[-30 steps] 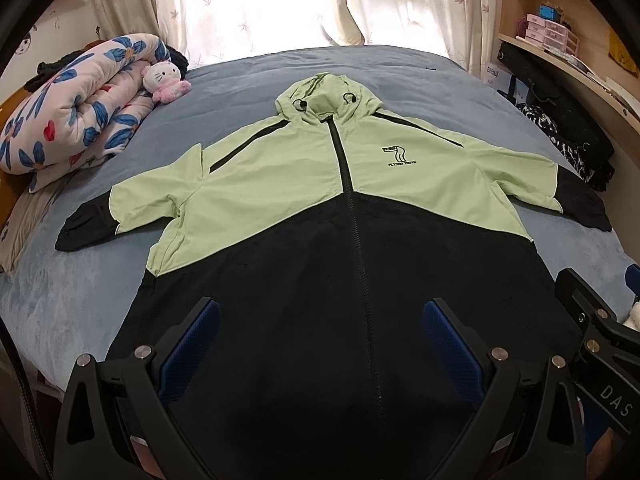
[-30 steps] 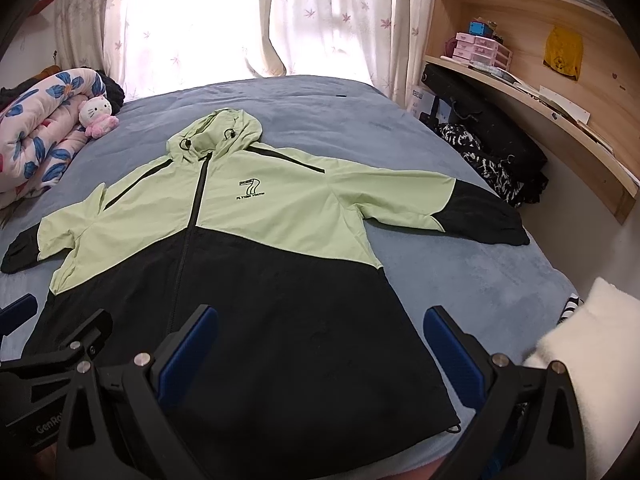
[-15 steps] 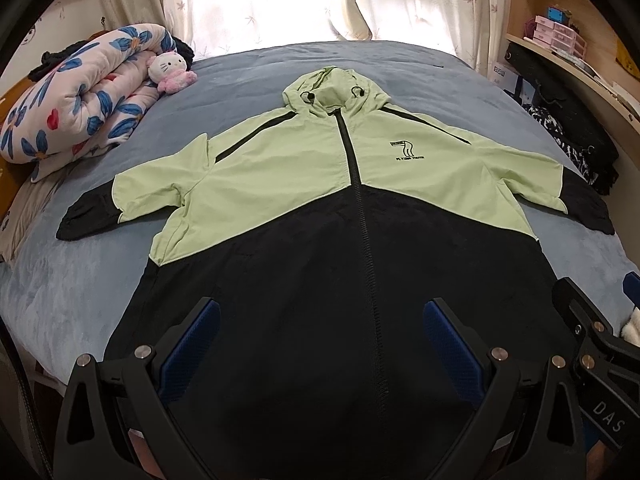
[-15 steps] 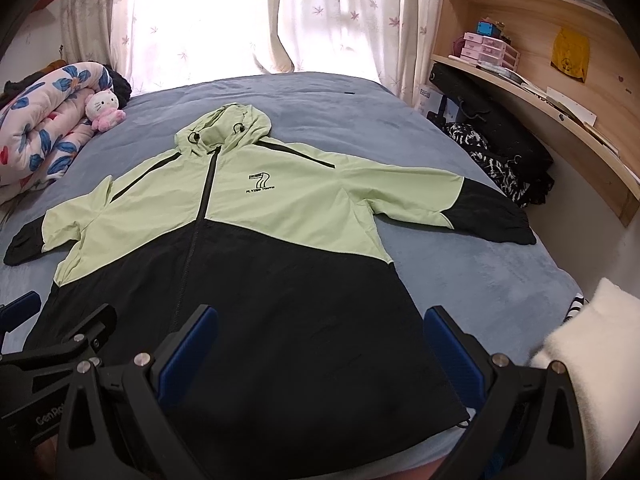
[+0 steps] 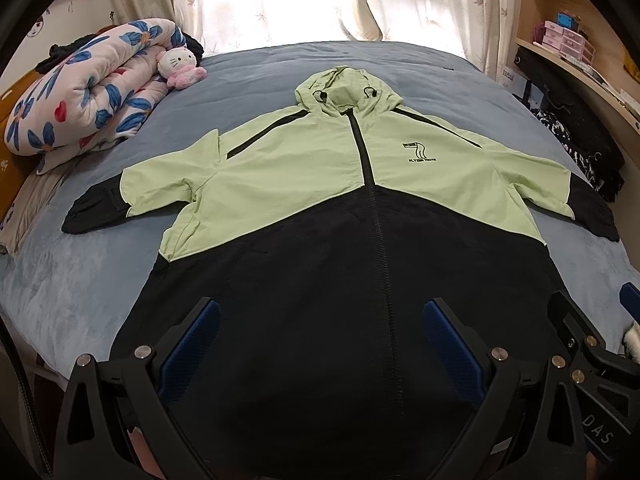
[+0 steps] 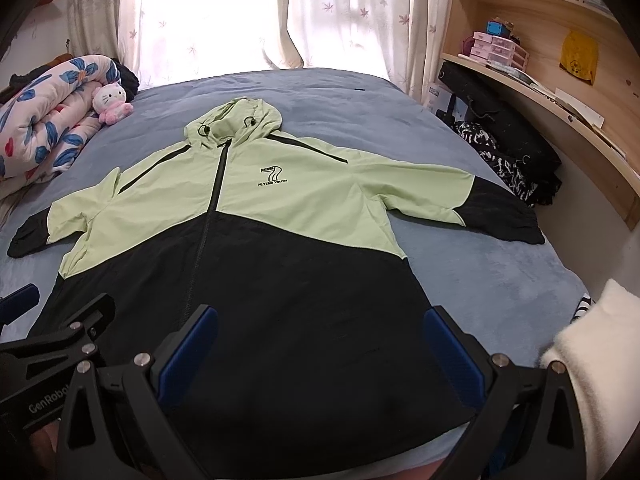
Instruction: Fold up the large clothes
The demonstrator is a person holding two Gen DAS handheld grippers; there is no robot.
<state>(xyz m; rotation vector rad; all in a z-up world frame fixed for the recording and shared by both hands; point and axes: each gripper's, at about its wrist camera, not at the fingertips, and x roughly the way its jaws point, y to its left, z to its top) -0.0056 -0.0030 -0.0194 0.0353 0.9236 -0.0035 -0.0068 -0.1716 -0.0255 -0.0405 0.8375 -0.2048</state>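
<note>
A hooded jacket (image 5: pixel 304 168), light green on top and black below, lies flat and zipped on the blue bed, hood towards the window, both sleeves spread out. It also shows in the right wrist view (image 6: pixel 256 208). My left gripper (image 5: pixel 320 344) is open and empty above the black hem, near the zip. My right gripper (image 6: pixel 320 344) is open and empty above the hem's right part. Each gripper shows at the edge of the other's view: the right one (image 5: pixel 592 352) and the left one (image 6: pixel 60 340).
A rolled floral quilt (image 5: pixel 84 92) and a pink plush toy (image 5: pixel 180 66) lie at the bed's far left. Dark bags (image 6: pixel 504 144) and a wooden shelf (image 6: pixel 560 92) stand along the right side. A white fluffy item (image 6: pixel 600 360) lies at the near right corner.
Both views have tilted up and the jacket sits lower and nearer in frame; both grippers stay open and the jacket has not moved.
</note>
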